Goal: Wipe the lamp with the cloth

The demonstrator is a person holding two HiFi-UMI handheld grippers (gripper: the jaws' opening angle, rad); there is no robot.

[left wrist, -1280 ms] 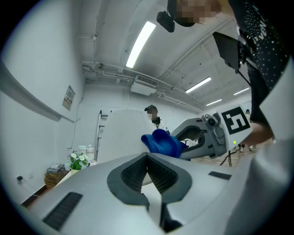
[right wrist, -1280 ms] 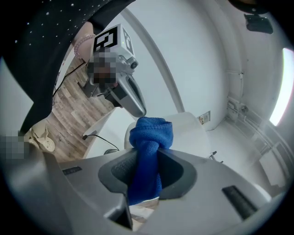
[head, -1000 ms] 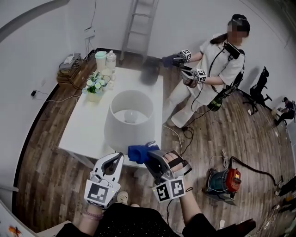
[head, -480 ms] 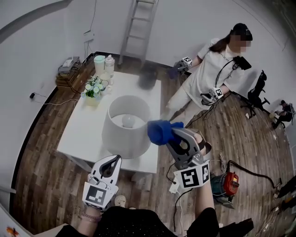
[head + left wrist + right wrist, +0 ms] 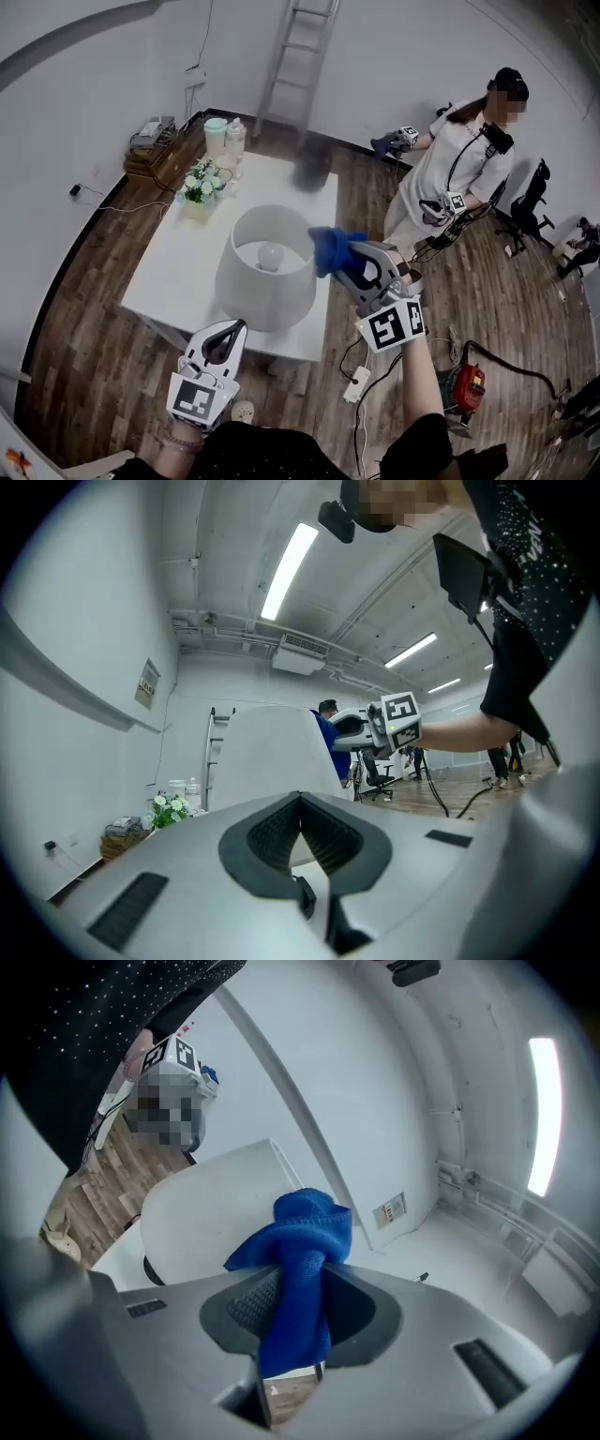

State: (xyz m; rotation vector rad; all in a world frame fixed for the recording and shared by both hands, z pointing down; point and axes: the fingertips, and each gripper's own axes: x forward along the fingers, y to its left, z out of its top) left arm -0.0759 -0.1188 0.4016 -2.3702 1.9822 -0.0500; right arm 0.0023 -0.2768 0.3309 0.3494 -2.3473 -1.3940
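Note:
The lamp has a wide white shade (image 5: 265, 272) with a bulb (image 5: 270, 254) showing inside, and it stands on the white table (image 5: 178, 272). My right gripper (image 5: 352, 260) is shut on a bunched blue cloth (image 5: 330, 247), which hangs at the shade's right rim; touching or not, I cannot tell. In the right gripper view the cloth (image 5: 305, 1241) bulges out of the jaws with the shade (image 5: 211, 1213) behind it. My left gripper (image 5: 227, 331) is low at the table's near edge, shut and holding nothing. Its view looks at the shade (image 5: 272, 757) and the cloth (image 5: 330, 752).
A flower pot (image 5: 201, 180), two containers (image 5: 225, 135) and a dark object (image 5: 309, 172) stand at the table's far end. Another person (image 5: 459, 164) with grippers stands at the right. A ladder (image 5: 300, 47) leans on the far wall. A power strip (image 5: 354, 384) and a red machine (image 5: 466, 384) lie on the floor.
My right gripper has lifted the blue cloth from below the table's near edge up to the shade's right rim. The left gripper has hardly moved. The other person shifted to the right.

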